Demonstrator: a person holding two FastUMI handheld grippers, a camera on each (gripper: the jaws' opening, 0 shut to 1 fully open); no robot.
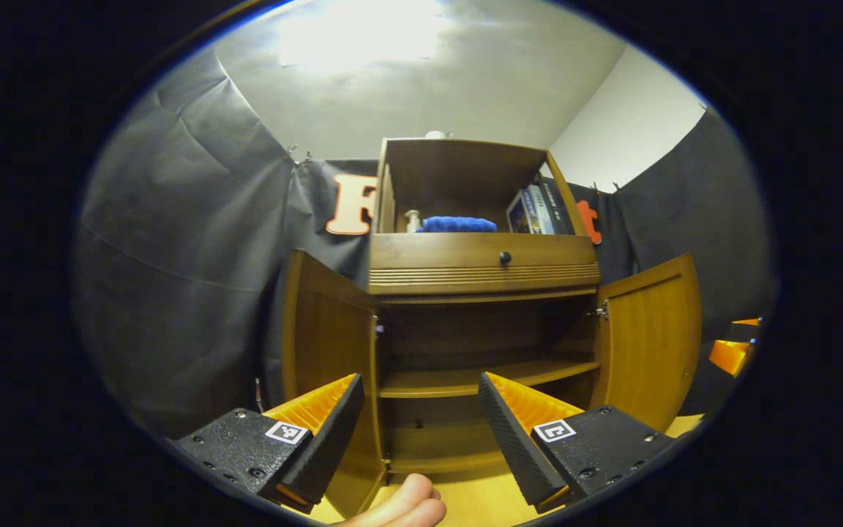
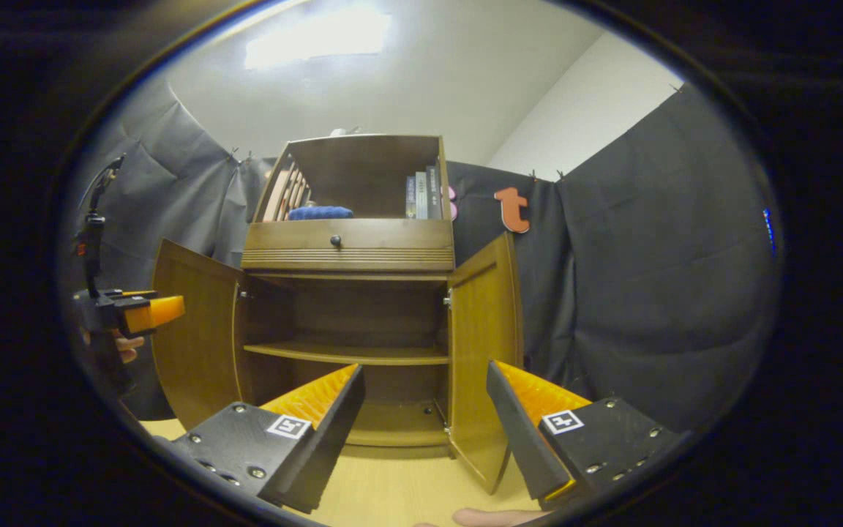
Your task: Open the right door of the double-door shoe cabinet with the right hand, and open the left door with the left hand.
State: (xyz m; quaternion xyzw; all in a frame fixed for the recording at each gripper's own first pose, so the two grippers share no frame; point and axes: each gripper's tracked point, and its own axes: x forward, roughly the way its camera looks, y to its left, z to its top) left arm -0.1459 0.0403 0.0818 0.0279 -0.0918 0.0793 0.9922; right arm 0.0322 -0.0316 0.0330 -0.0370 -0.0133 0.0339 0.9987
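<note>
The wooden shoe cabinet (image 1: 484, 274) (image 2: 348, 256) stands against the booth wall with both lower doors swung open. Its left door (image 1: 326, 344) (image 2: 195, 337) and right door (image 1: 648, 337) (image 2: 481, 344) stand out towards me, baring a bare inner shelf (image 1: 465, 379) (image 2: 348, 355). My left gripper (image 1: 419, 432) is open in front of the cabinet, holding nothing, near the left door's edge. My right gripper (image 2: 425, 424) is open too, its fingers either side of the right door's lower edge without touching it. The left gripper (image 2: 129, 311) also shows far left in the right gripper view.
The upper open shelf holds a blue cloth (image 1: 458, 224) (image 2: 320, 212), a small jar (image 1: 412, 219) and books (image 1: 535, 208) (image 2: 421, 196). A drawer with a dark knob (image 1: 505, 258) (image 2: 335, 240) sits below it. Light wooden floor (image 2: 392, 483) lies in front. A thumb (image 1: 399, 505) shows at the bottom.
</note>
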